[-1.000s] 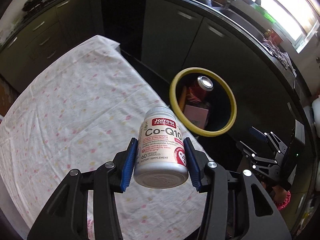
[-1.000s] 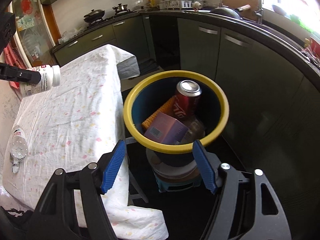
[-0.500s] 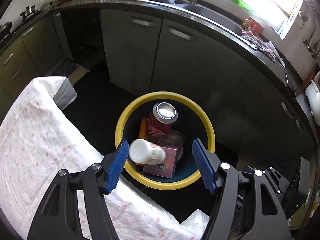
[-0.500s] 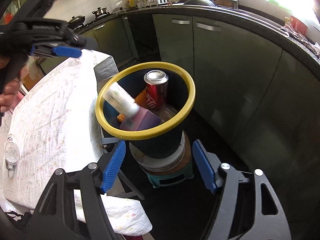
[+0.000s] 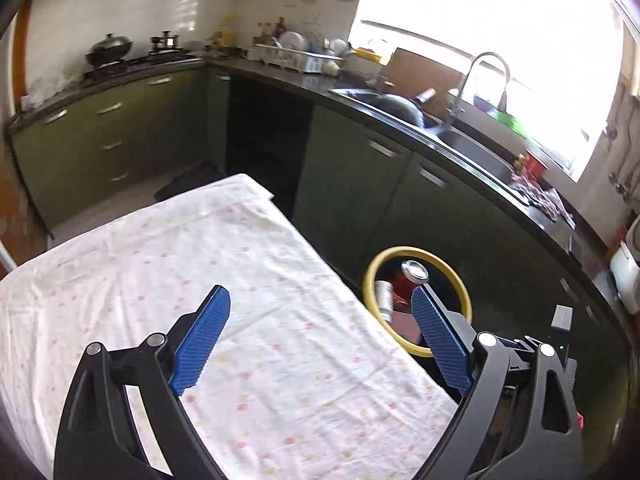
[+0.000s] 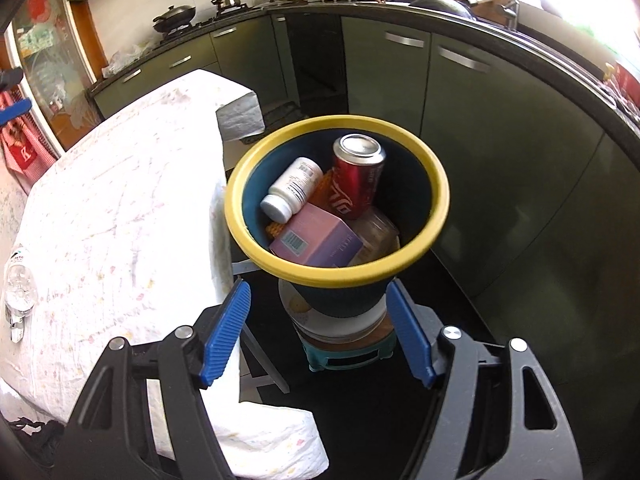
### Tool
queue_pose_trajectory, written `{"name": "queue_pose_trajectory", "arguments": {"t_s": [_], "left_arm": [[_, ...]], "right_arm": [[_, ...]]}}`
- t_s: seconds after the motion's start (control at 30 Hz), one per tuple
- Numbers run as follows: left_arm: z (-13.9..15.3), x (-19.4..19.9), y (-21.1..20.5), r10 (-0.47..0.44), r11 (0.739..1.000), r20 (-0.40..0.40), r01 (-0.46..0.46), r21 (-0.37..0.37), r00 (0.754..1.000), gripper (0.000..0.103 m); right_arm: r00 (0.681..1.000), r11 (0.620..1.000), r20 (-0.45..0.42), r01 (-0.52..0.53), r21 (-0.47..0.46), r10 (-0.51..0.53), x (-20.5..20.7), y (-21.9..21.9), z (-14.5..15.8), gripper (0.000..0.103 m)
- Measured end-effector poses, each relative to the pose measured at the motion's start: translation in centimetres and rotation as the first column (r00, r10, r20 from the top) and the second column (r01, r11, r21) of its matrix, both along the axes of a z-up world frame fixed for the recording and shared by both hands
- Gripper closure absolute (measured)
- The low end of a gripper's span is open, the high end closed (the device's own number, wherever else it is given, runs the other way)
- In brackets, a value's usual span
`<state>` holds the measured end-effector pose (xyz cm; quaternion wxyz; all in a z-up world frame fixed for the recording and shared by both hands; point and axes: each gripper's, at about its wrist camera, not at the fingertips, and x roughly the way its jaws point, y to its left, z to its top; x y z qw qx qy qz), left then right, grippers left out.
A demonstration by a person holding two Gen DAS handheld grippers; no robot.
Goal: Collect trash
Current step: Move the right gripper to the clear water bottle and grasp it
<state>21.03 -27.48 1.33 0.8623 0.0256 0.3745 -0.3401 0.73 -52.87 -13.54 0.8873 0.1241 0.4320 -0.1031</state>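
**Pill bottle's in the bin, both grippers empty**

The white pill bottle (image 6: pixel 293 189) is lying tilted inside the bin (image 6: pixel 439 192) — cap end down toward the left wall, label side up. It leans on a pink box (image 6: pixel 316 241) and sits right beside the red can (image 6: pixel 356 178), which stands upright toward the back. There's something orange (image 6: pixel 323 189) wedged between bottle and can (can't tell what it is), plus a clear jar (image 6: pixel 378 236) on the right, touching the box. The bin has a yellow rim and dark blue walls and is perched on a small teal stool (image 6: pixel 346 356), just beside the table (image 6: pixel 120 184) with the flowery white cloth.

The right gripper (image 6: pixel 318 334) hangs low in front of the bin, jaws spread wide, nothing between them. The left gripper (image 5: pixel 320 340) is over the table (image 5: pixel 256 264), jaws also wide apart and empty; from its camera the bin (image 5: pixel 462 300) shows off the table's right edge, partly behind the right finger, with the can (image 5: pixel 408 278) and bottle (image 5: pixel 385 296) visible inside.

One more piece on the table — a crushed clear plastic bottle (image 6: pixel 18 292) at the far left edge, well apart from the bin.
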Motion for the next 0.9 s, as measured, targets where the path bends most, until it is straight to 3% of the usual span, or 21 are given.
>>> {"name": "queue_pose_trajectory", "arguments": {"t_s": [0.13,0.27,0.43,0.53,0.63,0.9], "left_arm": [[-1.0,1.7,8.4,0.177,0.983,-0.002,-0.177,-0.043,0.984,0.01],[-2.7,3.5,16.2,0.343,0.937,0.001,-0.342,-0.069,0.939,0.01],[-6.0,3.7,23.6,0.464,0.885,0.014,-0.463,-0.06,0.886,0.01],[-8.1,3.4,27.0,0.517,0.856,0.032,-0.516,-0.035,0.856,0.01],[-9.9,3.4,29.2,0.554,0.832,0.066,-0.555,-0.004,0.83,0.01],[-13.4,3.9,31.9,0.588,0.804,0.077,-0.592,0.055,0.805,0.01]], "right_arm": [[0.999,0.998,-0.013,-0.051,-0.025,0.051,1.7,2.0,0.6,0.036],[0.99,0.989,-0.034,-0.14,-0.052,0.138,3.8,4.9,1.1,0.036],[0.955,0.952,-0.053,-0.296,-0.073,0.293,7.3,10.1,2.2,0.036],[0.907,0.904,-0.057,-0.422,-0.071,0.418,9.2,14.2,3.0,0.036],[0.838,0.834,-0.066,-0.546,-0.082,0.542,10.1,18.3,4.0,0.036],[0.675,0.674,-0.115,-0.737,-0.052,0.729,11.9,25.8,6.6,0.036]]}}
